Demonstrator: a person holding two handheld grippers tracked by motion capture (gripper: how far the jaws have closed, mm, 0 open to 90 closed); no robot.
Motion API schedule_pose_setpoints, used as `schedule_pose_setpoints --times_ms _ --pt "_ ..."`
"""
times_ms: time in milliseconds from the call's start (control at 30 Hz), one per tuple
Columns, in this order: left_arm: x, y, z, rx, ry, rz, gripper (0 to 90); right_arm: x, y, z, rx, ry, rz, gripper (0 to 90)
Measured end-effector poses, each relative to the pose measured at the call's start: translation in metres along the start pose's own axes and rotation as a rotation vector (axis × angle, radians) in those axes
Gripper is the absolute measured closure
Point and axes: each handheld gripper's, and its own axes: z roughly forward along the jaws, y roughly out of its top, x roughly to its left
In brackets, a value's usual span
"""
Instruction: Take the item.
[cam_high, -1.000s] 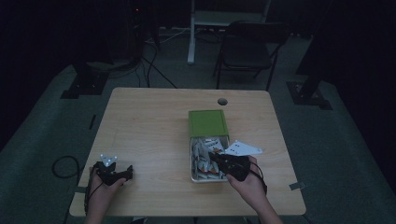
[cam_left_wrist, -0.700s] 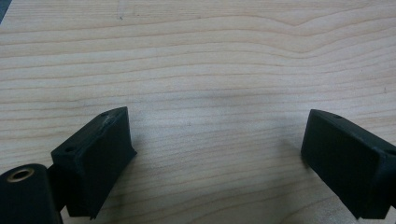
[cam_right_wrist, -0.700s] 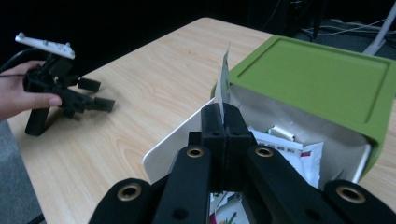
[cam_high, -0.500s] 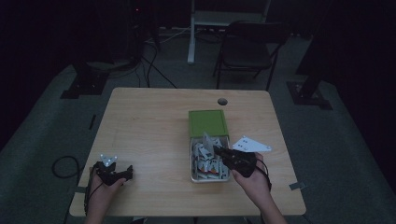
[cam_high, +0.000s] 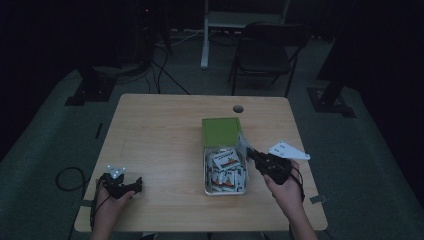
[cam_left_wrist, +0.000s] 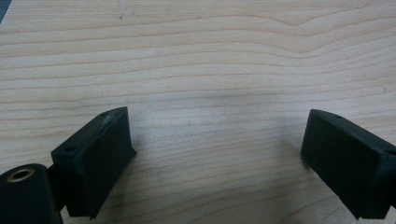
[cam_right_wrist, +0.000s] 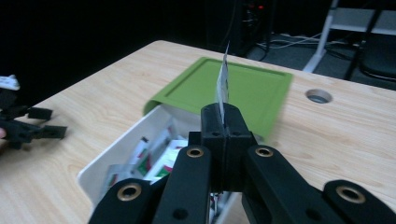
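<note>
Since a second ago, the right gripper (cam_high: 250, 152) lifts a packet (cam_right_wrist: 223, 81) clear of the white box (cam_high: 207, 186), jaws clenched on it. Left gripper (cam_high: 131, 184) rests released on the bench (cam_high: 160, 130). Next move, I judge, is placing the packet beside the box.

The high view is dim and grainy, and the room beyond the table (cam_high: 165, 130) sinks into near black. The left gripper view is much brighter, evenly lit from above, with soft shadow under the left gripper (cam_left_wrist: 217, 154) and sharp wood grain ahead of it. In the right gripper view, the green lid (cam_right_wrist: 224, 88) beyond the right gripper (cam_right_wrist: 223, 122) is blurred at its far edge, and the background is dark.
</note>
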Motion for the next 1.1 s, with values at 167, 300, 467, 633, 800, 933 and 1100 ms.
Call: schedule_pose_setpoints --times_ms 167,300,467,633,800,933,1100 --pt "0.000 0.000 0.000 -0.002 0.000 0.000 9.0 -0.013 -0.004 -0.007 0.000 -0.056 0.001 90.0" --pt "0.000 0.000 0.000 0.000 0.000 0.000 9.0 -0.024 -0.010 -0.012 -0.002 -0.086 0.020 90.0" --pt "0.000 0.000 0.000 -0.002 0.000 0.000 9.0 -0.037 -0.015 -0.018 -0.006 -0.115 0.045 90.0" --pt "0.000 0.000 0.000 0.000 0.000 0.000 9.0 -0.050 -0.020 -0.024 -0.007 -0.149 0.067 90.0" --pt "0.000 0.000 0.000 -0.001 0.000 0.000 9.0 -0.063 -0.027 -0.030 -0.005 -0.182 0.082 90.0" --pt "0.000 0.000 0.000 0.000 0.000 0.000 9.0 -0.075 -0.033 -0.033 0.002 -0.203 0.109 90.0" --pt "0.000 0.000 0.000 -0.001 0.000 0.000 9.0 -0.089 -0.043 -0.034 0.013 -0.236 0.133 90.0"
